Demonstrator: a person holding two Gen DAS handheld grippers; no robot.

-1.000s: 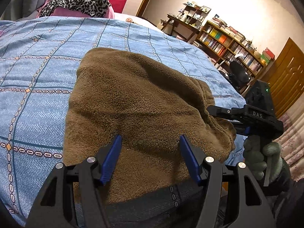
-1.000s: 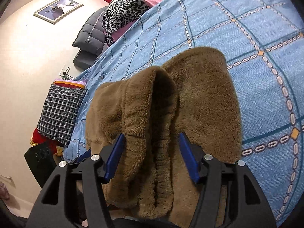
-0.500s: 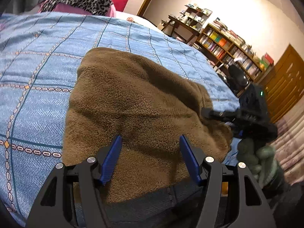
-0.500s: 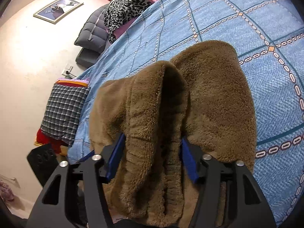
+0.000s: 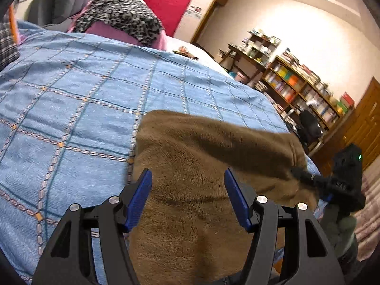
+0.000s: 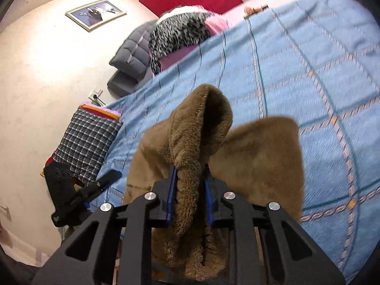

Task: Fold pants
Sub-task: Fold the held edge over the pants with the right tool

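The brown fleece pants [image 5: 201, 166] lie folded on the blue checked bedspread [image 5: 71, 99] near its front edge. My left gripper [image 5: 187, 197] is open, its blue pads over the near part of the pants, holding nothing. My right gripper [image 6: 188, 194] is shut on a bunched fold of the pants [image 6: 190, 142] and lifts it off the bed. In the left wrist view the right gripper [image 5: 308, 178] pulls the pants' right edge up. In the right wrist view the left gripper [image 6: 99, 185] shows at the bed's left edge.
A leopard-print and pink pile [image 5: 118, 19] and grey pillows [image 6: 133, 54] lie at the head of the bed. A plaid folded cloth [image 6: 87, 142] sits at the bed's left side. Bookshelves [image 5: 304, 87], a chair and a wooden door [image 5: 365, 128] stand to the right.
My right gripper closed on the fold of the pants and raised it. Both views tilted up and back, so the pants sit lower in frame. The left gripper stayed open.
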